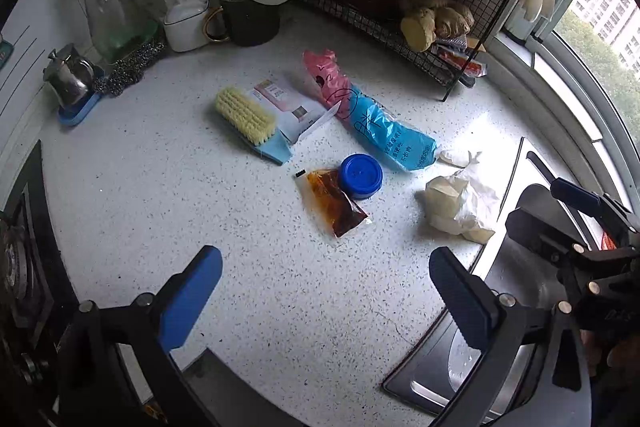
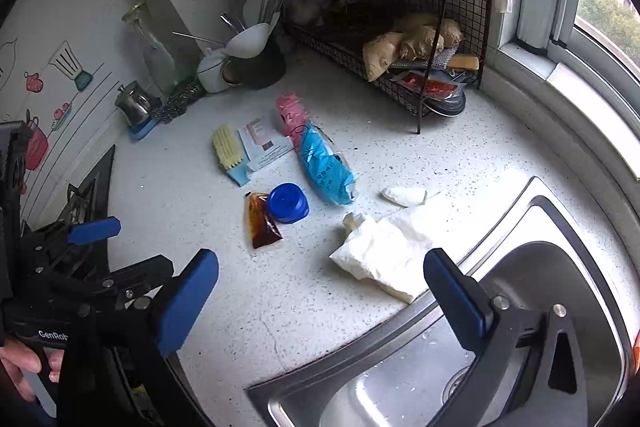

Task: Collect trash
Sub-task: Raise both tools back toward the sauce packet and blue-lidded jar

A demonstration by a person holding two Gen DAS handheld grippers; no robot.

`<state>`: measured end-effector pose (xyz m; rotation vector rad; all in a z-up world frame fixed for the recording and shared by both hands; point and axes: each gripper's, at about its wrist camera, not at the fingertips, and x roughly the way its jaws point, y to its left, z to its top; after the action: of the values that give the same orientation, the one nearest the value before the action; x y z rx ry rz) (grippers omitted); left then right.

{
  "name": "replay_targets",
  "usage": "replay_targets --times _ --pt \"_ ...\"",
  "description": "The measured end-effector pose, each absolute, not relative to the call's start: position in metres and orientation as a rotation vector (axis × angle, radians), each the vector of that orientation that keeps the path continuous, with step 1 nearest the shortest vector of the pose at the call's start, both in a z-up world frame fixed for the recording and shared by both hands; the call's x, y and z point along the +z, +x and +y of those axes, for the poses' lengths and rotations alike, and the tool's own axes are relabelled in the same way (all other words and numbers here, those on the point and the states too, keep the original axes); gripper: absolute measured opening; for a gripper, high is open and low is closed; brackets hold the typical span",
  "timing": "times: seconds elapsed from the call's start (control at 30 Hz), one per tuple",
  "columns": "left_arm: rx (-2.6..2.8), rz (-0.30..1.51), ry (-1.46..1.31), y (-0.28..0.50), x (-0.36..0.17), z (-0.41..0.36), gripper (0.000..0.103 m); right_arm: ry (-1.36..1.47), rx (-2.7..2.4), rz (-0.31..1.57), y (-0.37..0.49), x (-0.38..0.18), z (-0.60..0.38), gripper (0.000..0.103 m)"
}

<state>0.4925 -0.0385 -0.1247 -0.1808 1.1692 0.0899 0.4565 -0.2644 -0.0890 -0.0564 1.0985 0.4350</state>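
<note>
Trash lies on the speckled white counter [image 1: 240,267]. A sauce packet [image 1: 334,201] touches a blue lid [image 1: 360,175]. Behind them lie a pink and blue plastic bag [image 1: 368,115] and a paper leaflet [image 1: 290,107]. Crumpled white tissue [image 1: 456,205] lies by the sink edge. My left gripper [image 1: 324,291] is open and empty, above the counter short of the packet. In the right wrist view my right gripper [image 2: 320,291] is open and empty, close to the tissue [image 2: 384,251], with the packet [image 2: 262,219], lid [image 2: 288,203] and bag [image 2: 324,163] beyond.
A yellow scrub brush [image 1: 250,121] rests on the leaflet. A steel sink [image 2: 440,367] is at the right front, a gas stove [image 1: 20,259] at the left. A black wire rack [image 1: 400,7], utensil cup [image 1: 252,15], white pot [image 1: 188,23] and glass bottle [image 1: 108,7] line the back wall.
</note>
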Motion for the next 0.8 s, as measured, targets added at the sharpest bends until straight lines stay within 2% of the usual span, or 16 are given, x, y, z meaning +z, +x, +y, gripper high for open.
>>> replay_targets --times 0.47,0.8 --pt "0.140 1.324 -0.136 0.561 -0.206 -0.040 0.103 -0.149 0.340 1.235 0.507 -0.157 -0.281 0.102" --pt "0.152 1.362 -0.101 0.568 -0.231 -0.032 0.103 -0.150 0.316 1.271 0.509 -0.176 -0.284 0.102"
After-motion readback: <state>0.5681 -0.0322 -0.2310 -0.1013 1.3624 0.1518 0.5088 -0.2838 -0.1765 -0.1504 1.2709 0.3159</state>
